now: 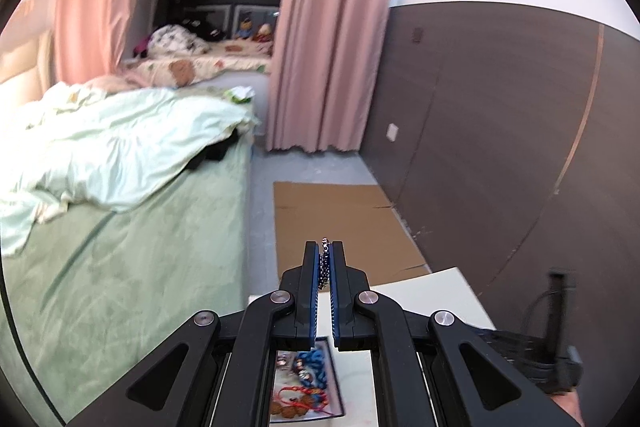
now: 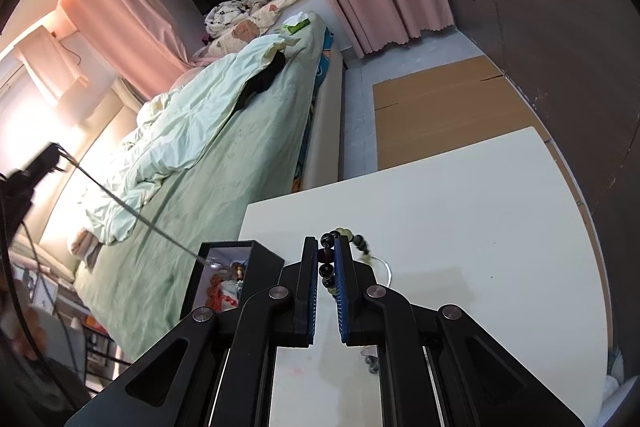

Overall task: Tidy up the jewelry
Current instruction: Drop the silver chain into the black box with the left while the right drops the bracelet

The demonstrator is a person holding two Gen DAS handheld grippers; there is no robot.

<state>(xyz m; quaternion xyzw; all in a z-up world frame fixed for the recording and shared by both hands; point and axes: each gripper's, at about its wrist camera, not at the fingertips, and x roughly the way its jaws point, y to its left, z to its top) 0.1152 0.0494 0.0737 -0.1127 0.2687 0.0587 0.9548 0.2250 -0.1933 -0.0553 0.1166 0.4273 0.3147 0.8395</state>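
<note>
Left wrist view: the left gripper point(image 1: 325, 247) has its blue-padded jaws pressed nearly together on a beaded chain point(image 1: 324, 265) of small dark blue and white beads, which stands on edge between the pads and pokes out just past the fingertips. The gripper is raised above the white table point(image 1: 432, 291). Below the jaws, on the table, lies the open black jewelry box point(image 1: 306, 385); its light lining carries a blue braided cord piece point(image 1: 314, 367) and a red corded bracelet point(image 1: 298, 399) with brownish beads.

Right wrist view: the right gripper point(image 2: 326, 247) pinches a bead bracelet point(image 2: 334, 259) just above the white table point(image 2: 480, 219). The bracelet is strung with round, glossy, near-black and dark reddish beads on the part caught between the pads, and paler olive-green beads on the part that curves out beyond the right finger toward the tabletop. A thin pale ring or loop point(image 2: 386, 269) lies on the table touching or just beside the green beads; which one cannot be told. The black jewelry box point(image 2: 236, 275) stands left of the bracelet, near the table's left edge, with red and mixed pieces inside. A thin, taut strand point(image 2: 132, 211) slants from the box up to the left gripper point(image 2: 38, 163) at the far left, blurred. Beyond the table is a bed point(image 2: 224, 163) with pale green bedding.
</note>
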